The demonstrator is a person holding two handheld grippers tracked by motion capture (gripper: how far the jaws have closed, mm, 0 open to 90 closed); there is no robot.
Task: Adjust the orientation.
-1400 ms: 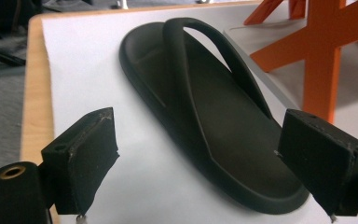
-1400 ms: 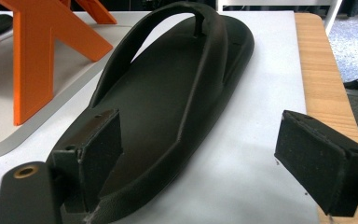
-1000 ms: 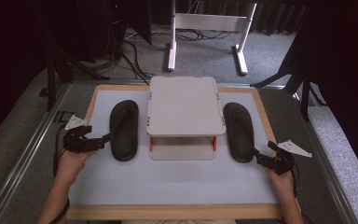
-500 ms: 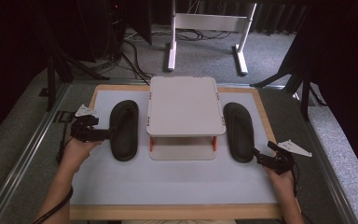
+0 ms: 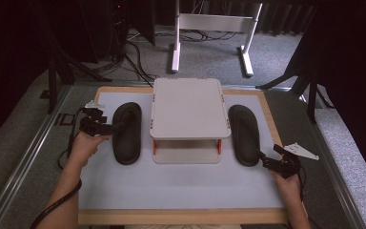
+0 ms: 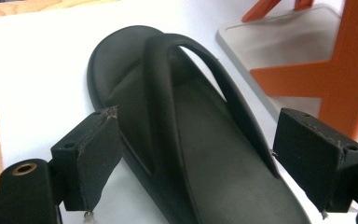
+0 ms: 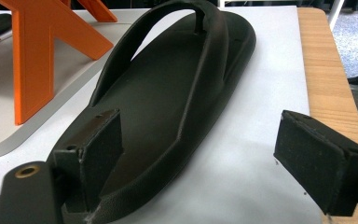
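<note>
Two black flip-flops lie flat on the white mat, one at each side of a small grey two-tier stand with orange legs. The stand sits between the pair, so neither gripper has a straight line across to the other sandal. Beyond the wooden frame of the board, a white table base and loose cables rest on the grey carpet.

The left gripper reaches in from the outer side at the left flip-flop, level and low, the hand behind it with the forearm running back toward the near edge. In the left gripper view its fingers stand wide, though they have just been closing a little; the sandal's edge and strap lie between and just ahead of them, and neither pad presses on it. The stand's orange leg rises just past the far finger.

The right gripper points at the heel end of the right flip-flop, held low by a hand near the mat's corner. Its fingers are spread wide; the heel sits against the inner one, while the other finger stands over bare mat, well apart from the sole.
</note>
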